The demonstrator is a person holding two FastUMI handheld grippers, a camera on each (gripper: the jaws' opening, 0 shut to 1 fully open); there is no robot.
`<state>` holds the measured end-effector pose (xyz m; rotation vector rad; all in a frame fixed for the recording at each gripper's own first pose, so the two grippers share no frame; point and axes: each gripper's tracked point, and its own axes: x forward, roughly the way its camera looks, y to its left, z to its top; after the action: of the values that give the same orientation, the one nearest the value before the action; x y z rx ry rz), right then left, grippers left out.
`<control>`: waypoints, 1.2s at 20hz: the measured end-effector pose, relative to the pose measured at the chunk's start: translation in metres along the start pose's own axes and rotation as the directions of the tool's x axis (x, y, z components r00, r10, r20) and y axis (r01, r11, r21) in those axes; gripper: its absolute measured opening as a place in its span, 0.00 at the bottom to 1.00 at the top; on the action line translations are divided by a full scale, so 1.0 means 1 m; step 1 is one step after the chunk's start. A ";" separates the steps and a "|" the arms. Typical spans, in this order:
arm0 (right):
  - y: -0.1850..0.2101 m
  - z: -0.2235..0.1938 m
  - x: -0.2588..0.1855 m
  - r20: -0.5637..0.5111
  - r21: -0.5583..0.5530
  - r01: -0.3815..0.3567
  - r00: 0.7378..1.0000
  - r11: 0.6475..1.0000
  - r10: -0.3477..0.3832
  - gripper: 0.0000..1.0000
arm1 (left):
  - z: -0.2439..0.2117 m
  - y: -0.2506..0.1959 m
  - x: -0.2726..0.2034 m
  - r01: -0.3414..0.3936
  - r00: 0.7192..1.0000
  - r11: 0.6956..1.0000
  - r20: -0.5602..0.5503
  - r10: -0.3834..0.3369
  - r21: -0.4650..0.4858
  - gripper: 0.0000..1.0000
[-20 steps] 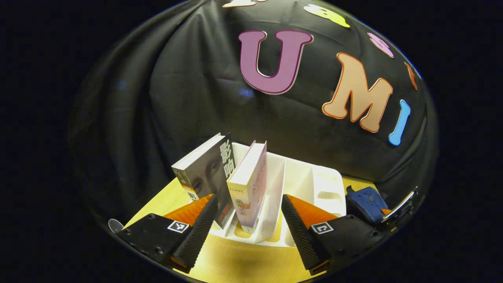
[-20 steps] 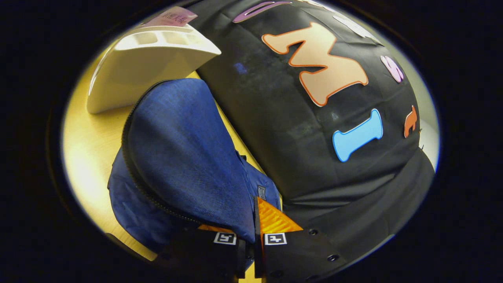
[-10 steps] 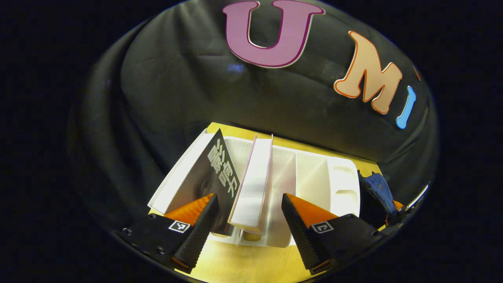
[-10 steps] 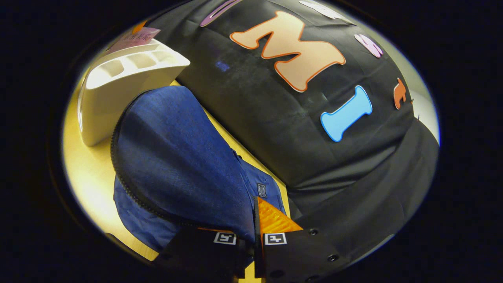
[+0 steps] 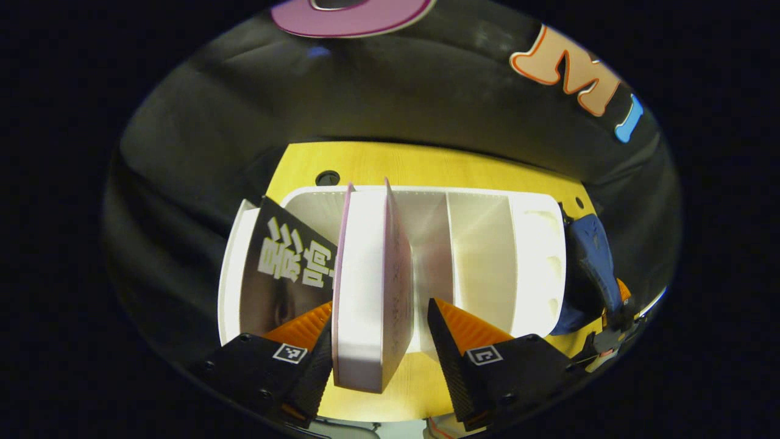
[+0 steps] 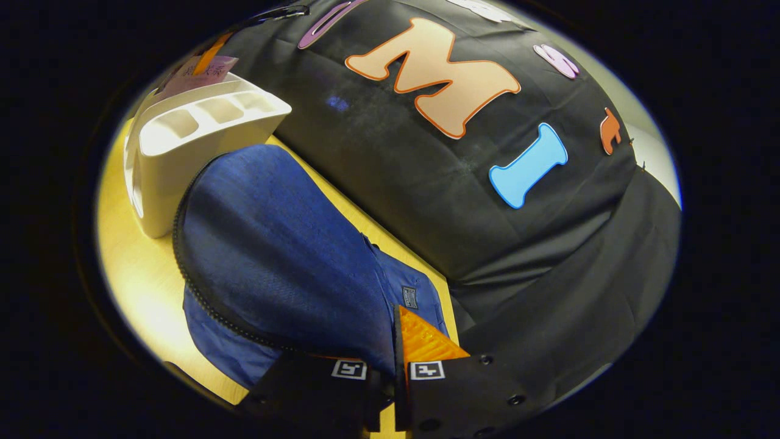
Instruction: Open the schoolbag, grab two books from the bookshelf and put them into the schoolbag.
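Yellow worktop (image 5: pixel 426 164) carries the white bookshelf (image 5: pixel 487 256) near its back edge. Left gripper (image 5: pixel 381 341) gapes around the pink book (image 5: pixel 372 286) standing there. Right gripper (image 6: pixel 393 360) pinches the blue schoolbag (image 6: pixel 286 256) flap.

Recording booth; black cloth wall (image 6: pixel 548 256); wooden table (image 5: pixel 426 164)

Bookshelf (image 5: pixel 536 256) plain white, dividers too. Book (image 5: pixel 365 292) in it: pink cover, white page edges. Second book (image 5: pixel 286 274): dark grey-black cover, large white characters, greyish printed picture. Tabletop (image 5: pixel 426 164) yellow wood grain with a small black hole. Schoolbag (image 6: pixel 286 256) denim-like blue fabric, black zipper, small dark label patch.
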<state>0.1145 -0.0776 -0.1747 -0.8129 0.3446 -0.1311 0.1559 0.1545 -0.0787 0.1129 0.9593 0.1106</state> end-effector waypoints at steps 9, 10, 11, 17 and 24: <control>0.000 0.001 -0.013 0.005 0.014 -0.005 1.000 1.000 0.005 0.10 | 0.009 -0.001 0.022 -0.055 0.989 0.997 -0.134 0.063 0.061 0.53; 0.000 0.001 -0.013 0.005 0.012 -0.006 1.000 1.000 0.006 0.10 | 0.010 -0.002 0.022 -0.058 0.988 0.996 -0.138 0.066 0.060 0.53; 0.001 0.002 -0.014 0.005 0.012 -0.006 1.000 1.000 0.006 0.12 | 0.010 -0.003 0.021 -0.062 0.986 0.996 -0.153 0.070 0.058 0.53; 0.001 0.002 -0.013 0.004 0.009 -0.006 1.000 1.000 0.006 0.10 | 0.003 -0.023 0.020 -0.031 0.975 0.999 -0.221 0.037 0.029 0.38; 0.003 -0.001 -0.016 0.009 0.010 -0.008 1.000 1.000 0.008 0.12 | -0.001 -0.029 0.020 -0.067 0.968 0.998 -0.241 0.064 -0.002 0.37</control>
<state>0.0995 -0.0723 -0.1730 -0.8021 0.3382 -0.1219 0.1676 0.1289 -0.0992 0.1235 1.1978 0.1936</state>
